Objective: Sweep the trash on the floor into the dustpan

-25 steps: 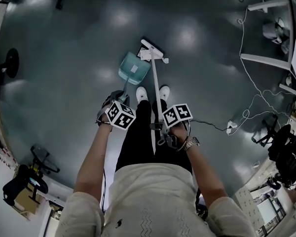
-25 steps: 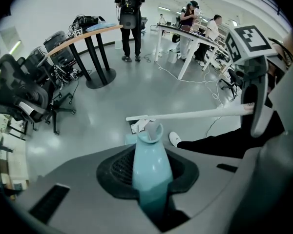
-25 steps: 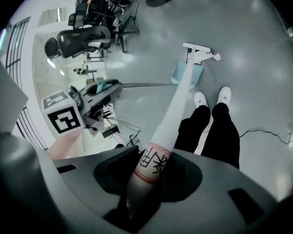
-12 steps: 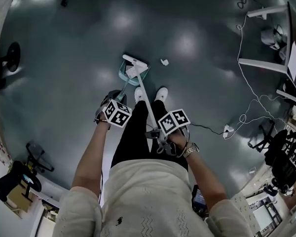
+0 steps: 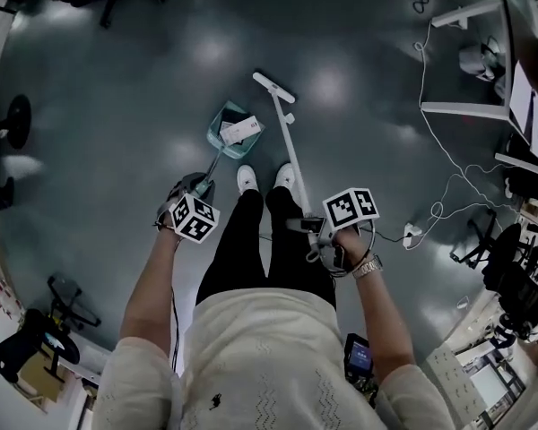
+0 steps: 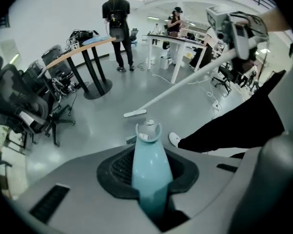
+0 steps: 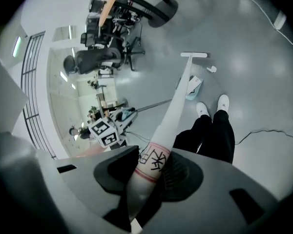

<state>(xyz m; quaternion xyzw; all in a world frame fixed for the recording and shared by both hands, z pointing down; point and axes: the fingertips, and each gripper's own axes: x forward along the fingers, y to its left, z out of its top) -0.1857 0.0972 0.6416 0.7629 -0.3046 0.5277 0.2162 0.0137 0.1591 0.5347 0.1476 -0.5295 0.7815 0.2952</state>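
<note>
Step in hand, judging: catching last scrap (image 5: pixel 290 117). Broom head (image 5: pixel 273 86) should be landing beyond scrap, then dragging back low and short toward dustpan (image 5: pixel 233 129). Pan lip should be staying flat, mouth facing scrap, so paper (image 5: pixel 240 130) already inside isn't spilling.

Left gripper (image 5: pixel 194 195) pinching teal pan handle (image 6: pixel 149 169). Right gripper (image 5: pixel 316 236) clamping white broomstick (image 7: pixel 156 162).

Scrap: small, white, crumpled, lying just right of pan, beside broomstick, ahead of shoes (image 5: pixel 285 176). Likely light, flicking away easily.
</note>
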